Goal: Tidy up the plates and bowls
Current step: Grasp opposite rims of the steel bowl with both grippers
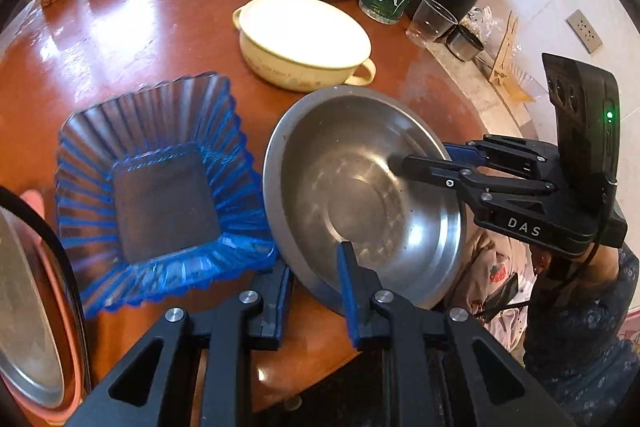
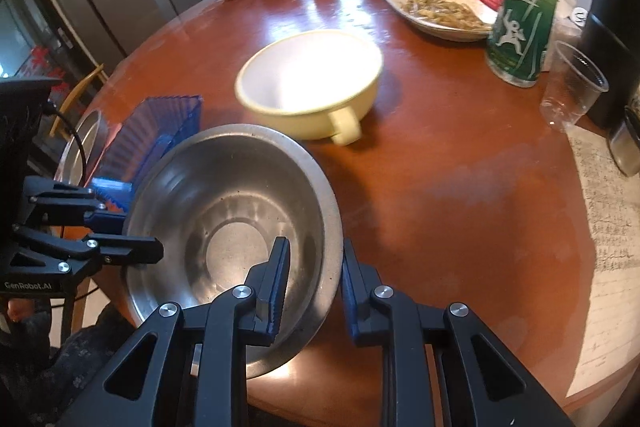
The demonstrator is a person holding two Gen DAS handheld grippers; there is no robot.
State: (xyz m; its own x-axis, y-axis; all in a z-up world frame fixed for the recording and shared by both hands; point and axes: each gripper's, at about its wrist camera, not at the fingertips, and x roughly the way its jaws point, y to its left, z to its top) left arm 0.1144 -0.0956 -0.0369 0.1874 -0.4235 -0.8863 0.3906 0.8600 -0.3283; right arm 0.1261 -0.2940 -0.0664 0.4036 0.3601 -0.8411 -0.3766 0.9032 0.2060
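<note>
Steel bowl point(image 1: 360, 199) sat at near edge of the round table point(image 1: 140, 39), tilted, one side overhanging the edge, touching the blue glass dish point(image 1: 160, 179) on its left in left wrist view. Both grippers were clamped on its rim, opposite sides.

Handling, my read: thin stamped steel, light, stiff, no give. Smooth polished wall = slippery, so pinch on the rolled rim w/ one finger inside, one outside is the right hold. Not fragile itself, but the glass dish next to it is; a knock or scrape there is the risk.

Left gripper point(image 1: 316, 287): jaws nearly closed, rim between the pads, right finger point(image 1: 346, 279) inside the bowl, left one outside by the glass dish. Pitched steeply down.

Right gripper point(image 2: 314, 287): same narrow gap, pinching the rim, left finger point(image 2: 276, 283) inside, other outside over bare table. Also angled well down; it reached in from the side in left wrist view.

Cream enamel bowl point(image 2: 312, 83) w/ handle stood just beyond, apart from the steel one. Likely stack target, can't confirm.
</note>
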